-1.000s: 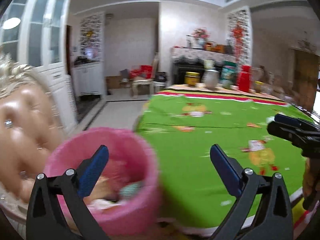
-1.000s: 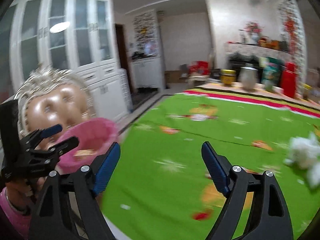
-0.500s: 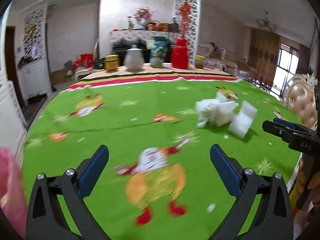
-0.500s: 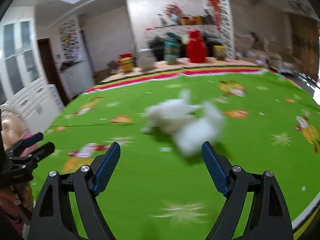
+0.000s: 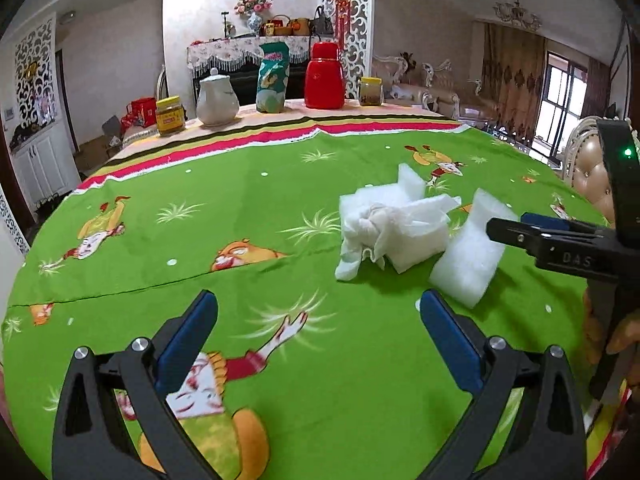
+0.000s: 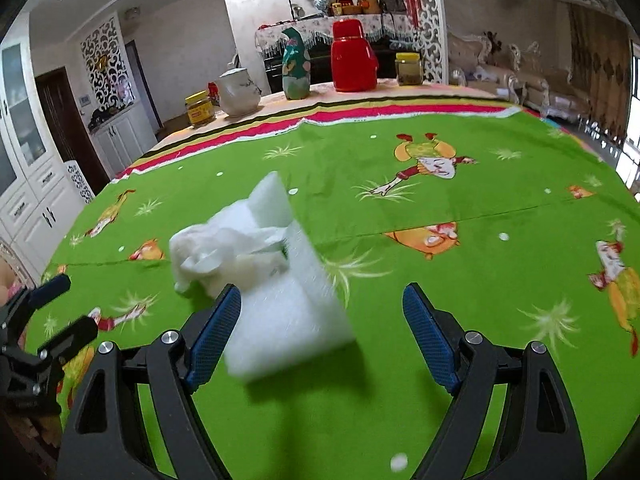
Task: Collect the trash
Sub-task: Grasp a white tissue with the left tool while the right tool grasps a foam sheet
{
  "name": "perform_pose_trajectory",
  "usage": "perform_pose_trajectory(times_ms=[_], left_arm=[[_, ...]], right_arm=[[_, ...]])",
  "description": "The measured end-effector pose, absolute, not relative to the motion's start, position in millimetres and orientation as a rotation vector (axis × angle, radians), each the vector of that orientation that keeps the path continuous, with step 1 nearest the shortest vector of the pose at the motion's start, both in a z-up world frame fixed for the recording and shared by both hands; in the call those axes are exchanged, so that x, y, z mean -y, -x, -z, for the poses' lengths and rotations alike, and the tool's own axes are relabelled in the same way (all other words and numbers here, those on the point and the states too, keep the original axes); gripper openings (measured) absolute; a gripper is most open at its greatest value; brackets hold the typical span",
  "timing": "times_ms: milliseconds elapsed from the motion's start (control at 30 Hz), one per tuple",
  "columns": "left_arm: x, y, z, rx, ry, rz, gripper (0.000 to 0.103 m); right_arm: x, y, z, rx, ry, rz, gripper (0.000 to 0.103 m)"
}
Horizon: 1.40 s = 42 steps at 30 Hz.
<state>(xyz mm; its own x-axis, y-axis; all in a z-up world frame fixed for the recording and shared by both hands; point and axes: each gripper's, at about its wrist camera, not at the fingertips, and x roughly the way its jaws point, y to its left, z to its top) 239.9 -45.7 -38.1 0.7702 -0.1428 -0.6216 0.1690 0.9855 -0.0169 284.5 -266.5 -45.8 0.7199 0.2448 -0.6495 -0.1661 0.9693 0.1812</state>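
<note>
White trash lies on the green tablecloth [image 5: 240,208]: a crumpled tissue wad [image 5: 372,228] with foam pieces, and a white foam block [image 5: 468,264] to its right. My left gripper [image 5: 316,336] is open and empty, short of the pile. My right gripper [image 6: 322,328] is open, and the foam block [image 6: 292,320] sits between its fingers, close to the left finger [image 6: 212,336]; the tissue wad [image 6: 216,252] lies just beyond. The right gripper also shows side-on in the left wrist view [image 5: 532,228], next to the block.
At the table's far edge stand a yellow jar [image 5: 170,116], a white teapot [image 5: 216,98], a green bag [image 5: 272,80], a red thermos [image 5: 324,76] and another jar [image 5: 370,92]. A padded chair [image 5: 592,172] stands at the right. Cabinets [image 6: 36,200] line the left wall.
Both grippers swung right, away from the pink bin, toward the white trash. The right gripper has closed in, so the foam block now lies between its open fingers.
</note>
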Motion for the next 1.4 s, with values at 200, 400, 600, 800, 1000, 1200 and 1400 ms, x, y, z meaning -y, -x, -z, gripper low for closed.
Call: perform_pose_trajectory(times_ms=[200, 400, 600, 800, 1000, 1200, 1400], left_arm=[[57, -271, 48, -0.712, -0.021, 0.178, 0.098], [77, -299, 54, -0.723, -0.005, 0.205, 0.098], [97, -328, 56, -0.733, 0.012, 0.229, 0.097], [104, -338, 63, -0.787, -0.01, 0.265, 0.049], [105, -289, 47, -0.679, -0.085, 0.27, 0.046], [88, -261, 37, -0.657, -0.044, 0.219, 0.047], [62, -230, 26, -0.628, -0.023, 0.143, 0.047]], right_arm=[[267, -297, 59, -0.758, -0.141, -0.277, 0.057], [275, -288, 54, -0.741, -0.153, -0.319, 0.023], [285, -283, 53, -0.751, -0.193, -0.297, 0.023], [293, -280, 48, -0.728, -0.195, -0.269, 0.023], [289, -277, 46, -0.72, -0.19, -0.281, 0.023], [281, -269, 39, -0.689, -0.165, -0.314, 0.023], [262, -259, 36, -0.69, -0.132, -0.399, 0.023]])
